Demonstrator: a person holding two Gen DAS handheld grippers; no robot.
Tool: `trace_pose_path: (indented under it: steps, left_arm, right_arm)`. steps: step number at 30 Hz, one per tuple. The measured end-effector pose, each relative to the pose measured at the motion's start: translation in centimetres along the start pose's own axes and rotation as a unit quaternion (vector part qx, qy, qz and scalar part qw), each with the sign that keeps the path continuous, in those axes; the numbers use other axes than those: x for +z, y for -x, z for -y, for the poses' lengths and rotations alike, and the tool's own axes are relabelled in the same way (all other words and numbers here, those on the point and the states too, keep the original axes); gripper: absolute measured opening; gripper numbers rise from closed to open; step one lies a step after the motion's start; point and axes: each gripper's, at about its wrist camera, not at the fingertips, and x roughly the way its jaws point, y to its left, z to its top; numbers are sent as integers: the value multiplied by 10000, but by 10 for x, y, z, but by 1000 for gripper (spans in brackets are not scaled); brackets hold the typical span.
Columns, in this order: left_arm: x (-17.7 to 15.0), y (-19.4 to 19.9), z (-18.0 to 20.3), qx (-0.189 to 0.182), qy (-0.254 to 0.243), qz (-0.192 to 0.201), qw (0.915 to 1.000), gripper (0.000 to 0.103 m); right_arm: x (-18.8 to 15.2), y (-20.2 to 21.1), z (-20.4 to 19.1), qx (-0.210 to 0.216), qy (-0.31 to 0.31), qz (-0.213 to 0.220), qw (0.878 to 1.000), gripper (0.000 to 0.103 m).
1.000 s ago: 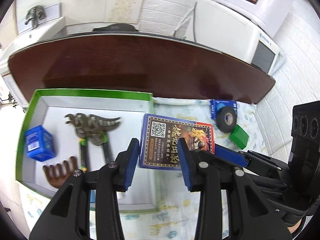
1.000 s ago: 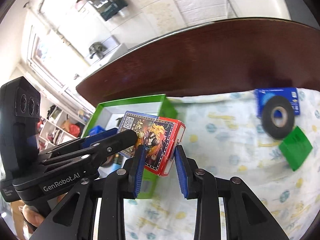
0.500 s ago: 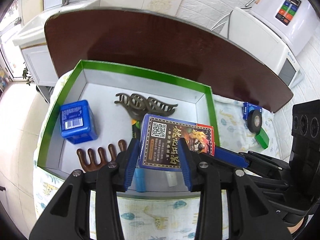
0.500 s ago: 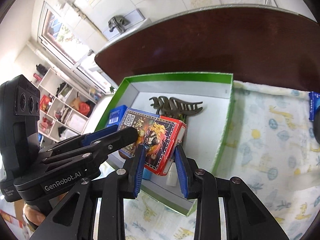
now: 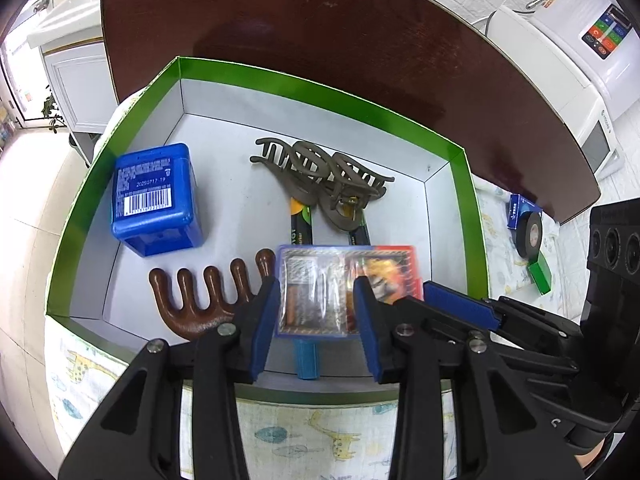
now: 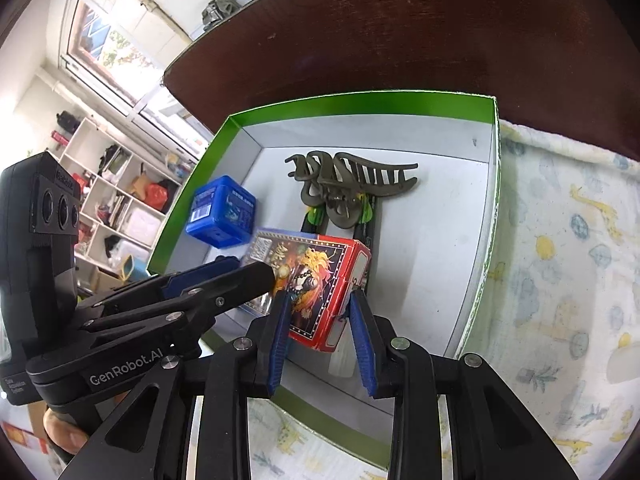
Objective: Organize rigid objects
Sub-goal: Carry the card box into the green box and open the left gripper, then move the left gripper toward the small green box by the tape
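A red and blue card box (image 5: 384, 268) (image 6: 316, 268) hangs low inside the green-rimmed box (image 5: 320, 92) (image 6: 360, 100), over its near part. Both grippers hold it. My left gripper (image 5: 314, 300) has its blue pads on the card box's left part, and its jaws are closing on it. My right gripper (image 6: 319, 312) is shut on the red end. Each gripper also appears in the other's view: the right gripper (image 5: 460, 304) and the left gripper (image 6: 224, 276). Two markers (image 5: 301, 220) lie partly hidden under the card box.
Inside the green-rimmed box lie a blue plastic box (image 5: 154, 200) (image 6: 224, 212), a brown claw clip (image 5: 324, 176) (image 6: 352, 180) and a brown comb (image 5: 204, 300). On the patterned cloth (image 5: 320, 432) to the right sit a black tape roll (image 5: 530, 232) and a green block (image 5: 540, 276). A dark wooden tabletop (image 5: 320, 28) lies behind.
Both grippers have carried the card box left from above the cloth to over the green-rimmed box and lowered it inside. The tape roll and green block have slid to the right edge of the views.
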Motion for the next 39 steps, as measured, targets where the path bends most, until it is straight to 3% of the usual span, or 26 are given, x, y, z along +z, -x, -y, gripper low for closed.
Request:
trace_pose_path:
  steps: [7, 15, 17, 21, 23, 27, 31, 34, 39]
  left_arm:
    - [1, 6, 5, -53, -32, 38, 10000, 32]
    - [5, 27, 45, -123, -355, 275, 9989, 34]
    - [6, 33, 60, -146, -463, 357, 9982, 37]
    - [6, 39, 92, -295, -603, 468, 9966, 57]
    - [1, 38, 110, -407, -736, 459, 9954, 60]
    - [-9, 24, 148, -455, -1045, 222, 9932, 59]
    - [-24, -6, 182, -441, -1232, -206, 9912, 59]
    - [-34, -37, 202, -478, -1182, -624, 9899, 58]
    - [-46, -77, 217, -392, -934, -1102, 9887, 57]
  right_arm:
    - [2, 4, 3, 79, -21, 37, 10000, 34]
    - [-3, 43, 6, -6, 103, 407, 9991, 34]
    - [-4, 61, 10, -95, 139, 574, 9982, 34]
    - [-8, 98, 24, -355, 146, 888, 9953, 34]
    - [-12, 115, 40, -405, 33, 993, 9942, 34]
    - [-26, 144, 84, -623, -332, 1137, 9910, 36]
    - [-49, 167, 152, -895, -1138, 1195, 9822, 44]
    - [-70, 178, 200, -1025, -1725, 1192, 9724, 44]
    - [-92, 177, 248, -1059, -2046, 1118, 9667, 44]
